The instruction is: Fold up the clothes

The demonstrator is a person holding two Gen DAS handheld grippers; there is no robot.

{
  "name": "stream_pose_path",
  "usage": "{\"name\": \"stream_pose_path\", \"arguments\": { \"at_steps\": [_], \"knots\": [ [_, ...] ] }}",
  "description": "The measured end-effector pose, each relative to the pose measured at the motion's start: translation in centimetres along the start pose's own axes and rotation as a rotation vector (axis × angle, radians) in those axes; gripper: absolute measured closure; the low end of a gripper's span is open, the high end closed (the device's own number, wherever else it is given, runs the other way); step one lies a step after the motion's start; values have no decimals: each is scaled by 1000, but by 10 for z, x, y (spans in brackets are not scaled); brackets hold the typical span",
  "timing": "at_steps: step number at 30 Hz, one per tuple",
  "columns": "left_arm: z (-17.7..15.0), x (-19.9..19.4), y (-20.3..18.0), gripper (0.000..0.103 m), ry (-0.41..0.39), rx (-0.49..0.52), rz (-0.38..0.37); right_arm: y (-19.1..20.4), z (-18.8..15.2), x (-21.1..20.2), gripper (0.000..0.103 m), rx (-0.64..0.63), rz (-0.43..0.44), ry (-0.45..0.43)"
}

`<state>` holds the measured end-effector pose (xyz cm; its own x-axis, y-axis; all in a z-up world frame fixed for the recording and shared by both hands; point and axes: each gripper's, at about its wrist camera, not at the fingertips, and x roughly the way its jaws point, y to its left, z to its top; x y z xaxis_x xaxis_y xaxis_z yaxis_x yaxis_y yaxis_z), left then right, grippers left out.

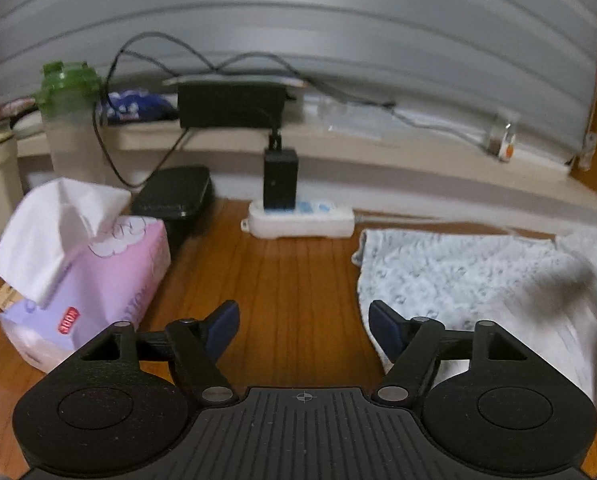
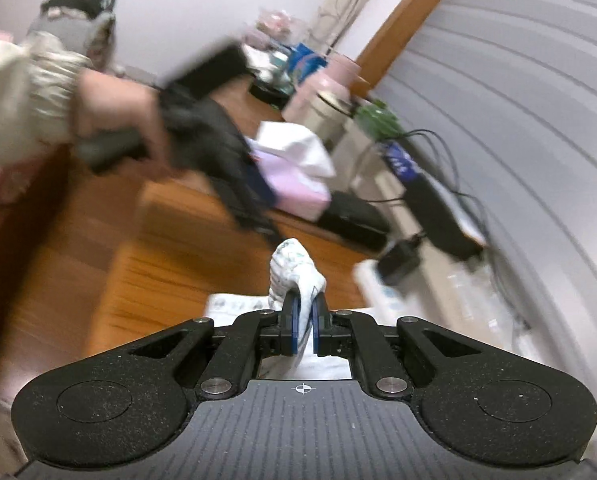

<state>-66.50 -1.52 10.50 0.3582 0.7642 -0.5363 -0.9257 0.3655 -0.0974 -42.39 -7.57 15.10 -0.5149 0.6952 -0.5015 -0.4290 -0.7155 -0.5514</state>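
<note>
Light patterned garment (image 1: pixel 478 280) spread flat on the wooden bench (image 1: pixel 294 276), at the right of the left wrist view, just below the white power strip (image 1: pixel 302 220). One fold of the same cloth (image 2: pixel 294 268) pinched between the pads of the right tongs (image 2: pixel 305 320), jaws drawn narrow on the fabric, which stood up in a peak above the pads; likely gripped at an edge or corner so that part could be lifted and carried over the rest. Left tongs (image 1: pixel 304 330) spread wide and empty above bare wood, one blue pad (image 1: pixel 386 328) close by the garment's near edge; no cloth between the pads, so probably free to take a second hold. Seen from the right wrist view, blurred: the person's hand (image 2: pixel 118 120) around the left tool's handle, off to the left. Pink tissue box (image 1: pixel 94 280) and black case (image 1: pixel 174 196) parked at the bench's left side, near the cloth but not touching it. Fold judged to be at an early stage, most of the cloth still lying open.
</note>
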Motion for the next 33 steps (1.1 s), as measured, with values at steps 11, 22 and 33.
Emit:
{"name": "stream_pose_path", "arguments": {
  "at_steps": [11, 22, 33],
  "knots": [
    [-17, -4, -26, 30, -48, -52, -129, -77, -23, 96, 96, -9, -87, 101],
    [-35, 37, -106, 37, 77, 40, -223, -83, -100, 78, 59, 213, -117, 202],
    [-38, 56, -129, 50, 148, 76, -222, -75, -227, -42, 54, 662, -140, 253]
  ]
}}
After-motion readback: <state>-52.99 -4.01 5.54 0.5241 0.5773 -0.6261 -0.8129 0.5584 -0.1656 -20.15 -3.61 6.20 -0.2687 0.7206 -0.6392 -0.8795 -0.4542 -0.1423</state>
